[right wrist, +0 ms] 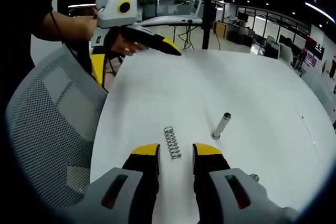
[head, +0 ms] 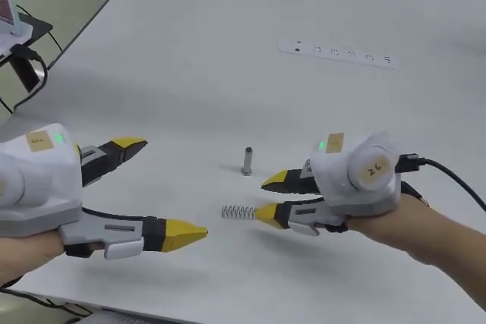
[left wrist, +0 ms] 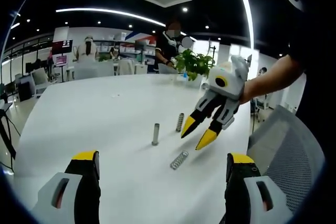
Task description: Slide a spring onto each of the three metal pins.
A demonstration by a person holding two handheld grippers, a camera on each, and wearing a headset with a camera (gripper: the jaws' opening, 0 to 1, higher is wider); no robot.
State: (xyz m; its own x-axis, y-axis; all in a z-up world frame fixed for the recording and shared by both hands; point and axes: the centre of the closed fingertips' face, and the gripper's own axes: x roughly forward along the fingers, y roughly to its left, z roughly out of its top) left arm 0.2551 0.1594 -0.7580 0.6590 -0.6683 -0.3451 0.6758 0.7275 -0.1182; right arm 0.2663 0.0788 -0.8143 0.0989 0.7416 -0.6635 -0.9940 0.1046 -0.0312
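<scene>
at the left, our left gripper (head: pixel 165 187) is low by the near edge of the white table (head: pixel 190 73). its two yellow-tipped jaws are spread wide, and there is nothing between them.

going right, the spring (head: pixel 238 211) lies flat on its side on the table. it is right by the tip of the right gripper's near jaw, so close that we cannot tell if they touch.

a little behind the spring, one metal pin (head: pixel 247 161) stands straight up on the table, bare. the spring and the pin are near each other but apart.

then comes our right gripper (head: pixel 264 197), which points left toward the spring. its jaws are close together with only a narrow gap, and they hold nothing. in the right gripper view the spring lies just ahead of that gap, and the pin stands to the right of it.

far back on the right, a white power strip (head: pixel 338 53) lies flat on the table.
</scene>
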